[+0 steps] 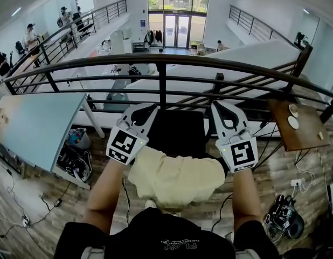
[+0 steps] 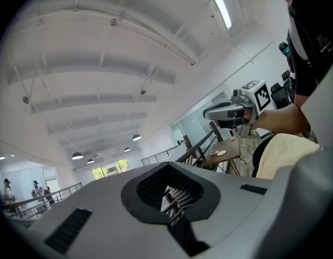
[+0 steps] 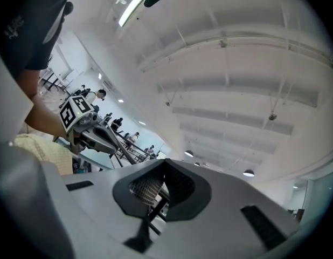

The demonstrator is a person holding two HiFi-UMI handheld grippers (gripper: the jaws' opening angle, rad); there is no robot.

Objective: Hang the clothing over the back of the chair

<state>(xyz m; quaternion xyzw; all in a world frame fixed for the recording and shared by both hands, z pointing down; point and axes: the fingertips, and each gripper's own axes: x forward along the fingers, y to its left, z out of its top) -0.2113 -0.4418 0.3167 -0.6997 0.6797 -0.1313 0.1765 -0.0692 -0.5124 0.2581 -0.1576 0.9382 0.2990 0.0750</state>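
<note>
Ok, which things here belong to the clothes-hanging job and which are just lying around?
Job: pale yellow clothing, black chair, left gripper, right gripper.
Lying about: wooden side table, light blue table, bags on the floor.

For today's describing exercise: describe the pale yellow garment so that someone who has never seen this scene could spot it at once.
Find the dark railing crossing the head view; a black chair stands just below its middle post. The garment lies at the chair's near edge, the only pale yellow, soft thing among black and grey.
</note>
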